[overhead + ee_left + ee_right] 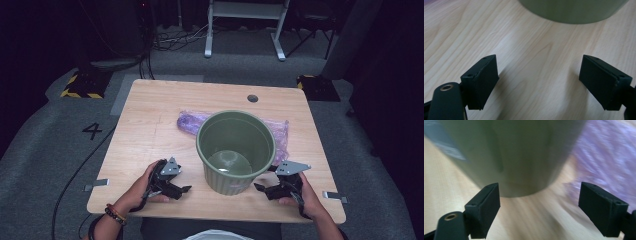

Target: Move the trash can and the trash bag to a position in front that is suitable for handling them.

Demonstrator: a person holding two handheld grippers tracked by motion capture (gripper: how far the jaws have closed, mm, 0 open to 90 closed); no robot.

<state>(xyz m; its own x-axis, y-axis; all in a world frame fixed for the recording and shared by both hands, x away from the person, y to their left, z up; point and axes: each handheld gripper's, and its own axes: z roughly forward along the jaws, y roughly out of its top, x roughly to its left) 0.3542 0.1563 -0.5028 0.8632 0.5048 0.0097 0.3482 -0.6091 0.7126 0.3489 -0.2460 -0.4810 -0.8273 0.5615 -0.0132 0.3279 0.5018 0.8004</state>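
- Black jaws of the left gripper (540,82), left gripper view: spread wide, bare wood grain between them, nothing held.
- Black jaws of the right gripper (539,208), right gripper view: likewise spread wide, nothing pinched; the picture is blurred.
- Left gripper (184,190), high view: held in the person's left hand (142,187) at the near left of the bench (150,115), low over the wood, jaws pointing toward the bin's base, near it but apart from it.
- Right gripper (261,188), high view: held in the right hand (305,197) at the near right of the bench, tips just beside the bin's lower wall; whether they touch it cannot be told.
- Green bin (235,150): round, ribbed plastic, upright with open mouth up, standing near the middle of the bench, between the two grippers. Its wall rises directly ahead of the jaws in the right gripper view (511,157); its bottom edge crosses the top of the left gripper view (574,11).
- Purple bag (192,121): thin crumpled plastic, lying flat on the bench behind the bin, showing past it on both sides; a blurred patch appears at the right in the right gripper view (609,157).
- Bracelets (114,214): beaded, on the left wrist.
- Bench: light wood top, round cable hole (252,98) near the far edge.
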